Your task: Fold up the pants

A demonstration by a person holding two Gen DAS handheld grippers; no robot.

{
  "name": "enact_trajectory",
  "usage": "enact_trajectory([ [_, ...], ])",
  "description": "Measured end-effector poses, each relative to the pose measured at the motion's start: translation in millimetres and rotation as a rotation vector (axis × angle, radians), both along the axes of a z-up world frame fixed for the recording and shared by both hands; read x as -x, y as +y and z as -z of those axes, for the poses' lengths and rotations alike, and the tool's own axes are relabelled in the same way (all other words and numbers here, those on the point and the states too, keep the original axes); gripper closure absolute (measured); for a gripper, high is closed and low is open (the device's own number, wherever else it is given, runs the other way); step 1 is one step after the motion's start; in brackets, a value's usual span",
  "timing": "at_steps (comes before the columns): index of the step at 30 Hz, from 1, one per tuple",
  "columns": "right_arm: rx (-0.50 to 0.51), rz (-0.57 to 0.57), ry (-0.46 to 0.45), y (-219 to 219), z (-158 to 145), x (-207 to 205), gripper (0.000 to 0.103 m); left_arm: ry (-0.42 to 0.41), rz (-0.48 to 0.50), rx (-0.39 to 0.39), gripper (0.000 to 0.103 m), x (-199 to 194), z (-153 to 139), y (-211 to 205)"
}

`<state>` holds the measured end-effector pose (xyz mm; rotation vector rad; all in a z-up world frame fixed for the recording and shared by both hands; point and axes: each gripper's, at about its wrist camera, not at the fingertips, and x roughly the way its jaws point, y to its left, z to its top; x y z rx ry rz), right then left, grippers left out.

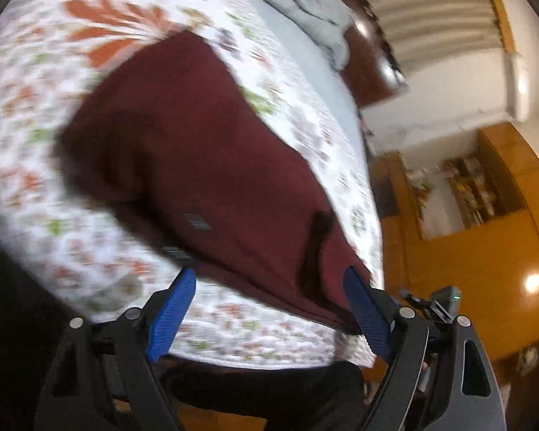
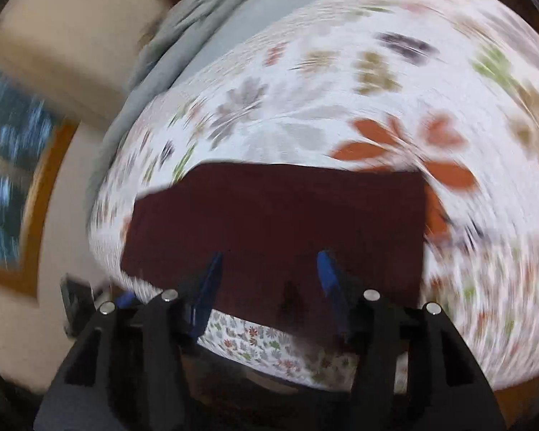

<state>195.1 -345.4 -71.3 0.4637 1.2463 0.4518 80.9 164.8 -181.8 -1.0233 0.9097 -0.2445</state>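
Covering floral bedspread, maroon pants, seemingly folded, wooden cabinets, both fingers spread.

Matt maroon cloth pants

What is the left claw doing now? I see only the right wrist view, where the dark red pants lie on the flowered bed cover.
Observer: The left claw is open. The near edge of the pants runs between its fingers, but the pads do not press on it.
Operator: Is there any mark on the cloth that I cannot see?
Observer: Yes, a small grey label sits near that edge.
Operator: And what is in the room on that side?
Observer: A wooden cabinet with open shelves, at the right of the left wrist view.
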Motion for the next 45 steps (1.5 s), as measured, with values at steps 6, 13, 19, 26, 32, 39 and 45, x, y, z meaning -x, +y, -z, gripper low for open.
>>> enact_trajectory([
  [6,-0.451,0.488,0.062,-68.0,43.3,88.1,0.042,-0.077,0.163,-0.071,0.019,-58.8,-12.3,-54.6],
  [13,-0.506,0.592,0.130,-56.5,88.8,109.5,0.038,0.004,0.253,-0.216,0.019,-100.0,16.8,-90.9],
  [19,-0.485,0.617,0.161,-56.4,103.6,89.0,0.039,-0.011,0.247,-0.219,0.018,-92.6,19.8,-85.3],
  [26,-0.473,0.729,0.045,-84.4,92.7,102.6,0.092,-0.015,0.264,-0.253,0.018,-89.1,22.0,-88.5],
  [32,-0.448,0.683,0.057,-84.6,99.9,98.0,0.082,-0.022,0.277,-0.266,0.018,-86.1,22.1,-88.7],
  [39,-0.340,0.527,0.090,-62.7,85.2,97.6,0.057,-0.115,0.283,-0.195,0.019,-75.1,-17.4,-96.6],
  [45,-0.089,0.407,-0.100,-65.1,7.7,92.6,0.059,-0.330,0.500,-0.103,0.019,-81.7,-58.4,-167.9],
])
